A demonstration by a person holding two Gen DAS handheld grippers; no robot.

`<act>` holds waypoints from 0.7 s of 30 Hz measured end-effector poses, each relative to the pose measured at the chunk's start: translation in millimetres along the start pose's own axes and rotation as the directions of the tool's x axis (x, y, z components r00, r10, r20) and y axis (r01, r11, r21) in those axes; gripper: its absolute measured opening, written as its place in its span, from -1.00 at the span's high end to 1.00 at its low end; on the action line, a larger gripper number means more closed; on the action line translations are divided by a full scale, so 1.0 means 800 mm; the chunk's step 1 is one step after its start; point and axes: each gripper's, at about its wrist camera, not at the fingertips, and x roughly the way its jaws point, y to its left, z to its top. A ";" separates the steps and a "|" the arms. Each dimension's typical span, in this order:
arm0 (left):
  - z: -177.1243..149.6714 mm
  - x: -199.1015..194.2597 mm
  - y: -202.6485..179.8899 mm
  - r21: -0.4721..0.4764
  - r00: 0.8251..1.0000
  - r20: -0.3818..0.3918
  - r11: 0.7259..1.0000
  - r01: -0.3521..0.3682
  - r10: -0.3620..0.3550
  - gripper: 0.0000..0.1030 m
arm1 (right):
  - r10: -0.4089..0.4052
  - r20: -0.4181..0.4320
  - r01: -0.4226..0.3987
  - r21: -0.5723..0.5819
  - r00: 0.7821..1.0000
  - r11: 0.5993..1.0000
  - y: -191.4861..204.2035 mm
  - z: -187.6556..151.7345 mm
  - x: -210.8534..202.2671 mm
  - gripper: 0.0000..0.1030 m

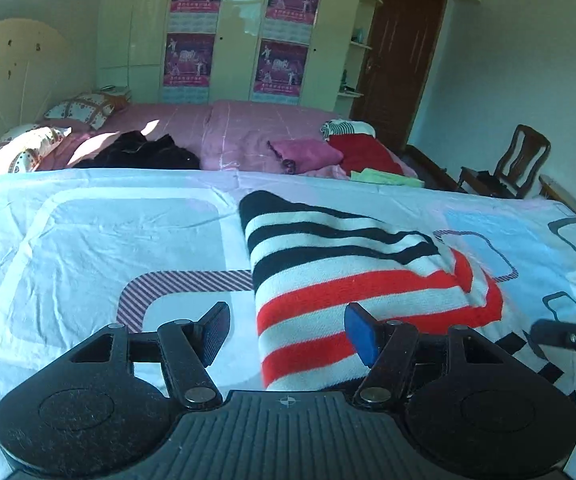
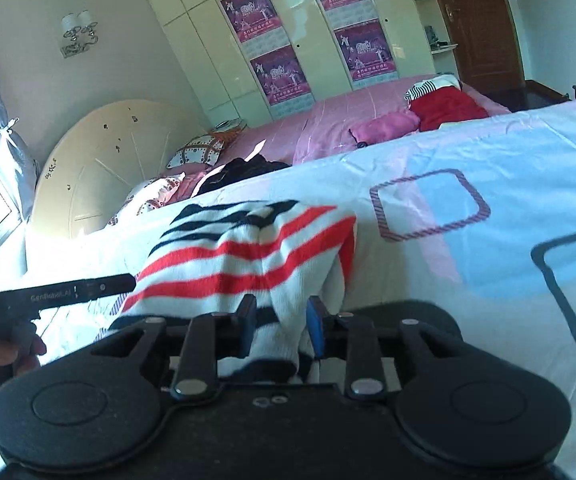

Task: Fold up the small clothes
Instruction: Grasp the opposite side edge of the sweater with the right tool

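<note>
The right gripper [image 2: 281,326] is pinching the near edge of a striped sweater [image 2: 248,256], its fingers [image 2: 248,318] clenched on a bunched fold of white-and-black knit and lifting it off the bed sheet [image 2: 488,184]. The left gripper [image 1: 288,330] is hovering beside the same garment with its fingers [image 1: 216,330] released wide and nothing between them, one of them over the sheet and the blue-padded one over the red stripes. The sweater is lying partly folded on the pale patterned sheet, red bands nearest, black bands farther off. The risk appears to be in the one-sided hold: pulled over by a single bunched edge, the loose knit is likely to sag, twist or slide, leaving a crooked fold, and the thick wad could slip free of the fingers. Beyond, a dark heap of clothing [image 1: 140,152], a pink cloth [image 1: 308,154] and a red garment [image 1: 364,152] are waiting on the pink bedspread [image 1: 224,128], with the wardrobe [image 1: 240,32] behind
</note>
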 end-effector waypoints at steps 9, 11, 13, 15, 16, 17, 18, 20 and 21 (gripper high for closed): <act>0.012 0.049 -0.020 0.047 0.997 -0.071 0.999 -0.018 0.022 -0.23 | -0.062 -0.098 0.050 -0.124 0.993 0.991 0.017 0.027 0.089 0.58; 0.009 0.055 -0.017 0.044 0.997 -0.080 0.999 -0.013 0.017 -0.25 | -0.076 -0.092 0.061 -0.154 0.993 0.986 0.019 0.020 0.094 0.59; 0.005 0.059 -0.013 0.034 0.997 -0.079 0.999 -0.016 0.018 -0.40 | -0.088 -0.088 0.071 -0.175 0.992 0.982 0.024 0.016 0.095 0.59; 0.003 0.061 -0.006 0.015 0.997 -0.079 1.000 -0.011 0.012 -0.49 | -0.097 -0.088 0.078 -0.195 0.991 0.978 0.028 0.014 0.094 0.59; 0.004 0.062 -0.003 -0.001 0.997 -0.082 1.000 -0.003 0.003 -0.51 | -0.098 -0.090 0.079 -0.196 0.991 0.977 0.028 0.015 0.094 0.59; 0.004 0.061 0.000 -0.011 0.996 -0.084 1.000 0.003 -0.004 -0.51 | -0.097 -0.092 0.078 -0.194 0.991 0.978 0.028 0.016 0.093 0.58; 0.007 0.059 0.002 -0.025 0.997 -0.082 1.000 0.005 -0.007 -0.51 | -0.095 -0.091 0.077 -0.186 0.991 0.980 0.029 0.019 0.090 0.55; 0.014 0.053 0.006 -0.037 0.999 -0.050 0.999 0.002 -0.004 -0.51 | -0.078 -0.049 0.069 -0.160 0.996 0.985 0.031 0.030 0.079 0.44; 0.019 0.054 0.008 -0.046 0.999 -0.039 0.999 -0.002 0.001 -0.51 | -0.074 -0.024 0.069 -0.163 0.997 0.984 0.033 0.036 0.076 0.42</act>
